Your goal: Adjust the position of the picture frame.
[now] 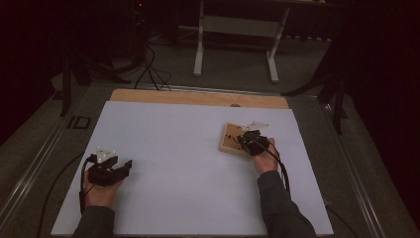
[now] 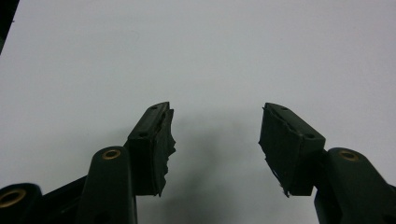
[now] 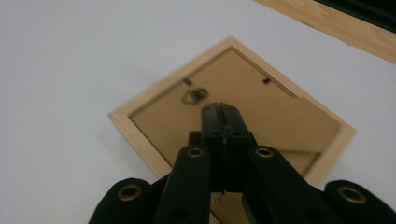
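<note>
Left black two-jaw gripper [image 1: 110, 168] low over the near-left part of the white table sheet [image 1: 188, 163], held from behind by the left hand [image 1: 100, 191], jaws spread wide apart with bare sheet between. Right black gripper [image 1: 253, 141] reaching forward on an extended forearm, jaws pressed together, tips over the brown backing board of a small square light-wood picture frame [image 3: 140, 135] lying face-down at right-centre.

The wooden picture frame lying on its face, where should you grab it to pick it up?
Probably the raised wooden rim of the picture frame, from above, one jaw outside and one inside. It lies flat, back side up, so only the rim stands proud of the flat backing.
</note>
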Tool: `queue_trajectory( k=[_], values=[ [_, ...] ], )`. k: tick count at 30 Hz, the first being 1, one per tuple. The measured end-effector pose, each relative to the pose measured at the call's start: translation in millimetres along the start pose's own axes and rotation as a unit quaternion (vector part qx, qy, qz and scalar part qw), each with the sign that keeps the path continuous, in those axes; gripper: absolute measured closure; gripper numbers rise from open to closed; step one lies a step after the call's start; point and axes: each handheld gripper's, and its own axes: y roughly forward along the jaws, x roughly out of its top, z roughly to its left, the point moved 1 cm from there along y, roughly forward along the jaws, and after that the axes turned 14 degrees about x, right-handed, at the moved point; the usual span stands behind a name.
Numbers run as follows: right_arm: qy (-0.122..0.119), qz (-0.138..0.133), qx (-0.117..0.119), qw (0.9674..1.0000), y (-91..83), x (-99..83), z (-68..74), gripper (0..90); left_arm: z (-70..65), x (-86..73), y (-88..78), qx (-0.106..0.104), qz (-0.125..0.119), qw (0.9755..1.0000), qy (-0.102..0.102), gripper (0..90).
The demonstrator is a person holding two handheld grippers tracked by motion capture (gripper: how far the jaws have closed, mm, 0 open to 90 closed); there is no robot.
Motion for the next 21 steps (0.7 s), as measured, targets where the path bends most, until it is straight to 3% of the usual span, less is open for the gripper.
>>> queue_trajectory(
  k=[11, 21],
  values=[
    [0.013, 0.009, -0.008, 0.9998, -19.6, -28.8, -10.6, 90.0, -1.5, -0.4, 0.8, 0.0, 0.003, 1.0, 0.003, 43.5],
    [0.011, 0.027, -0.009, 0.9995, -19.5, -34.7, -8.1, 90.0, -0.5, -0.4, 0.4, 0.0, 0.002, 1.0, 0.002, 43.4]
  ],
)
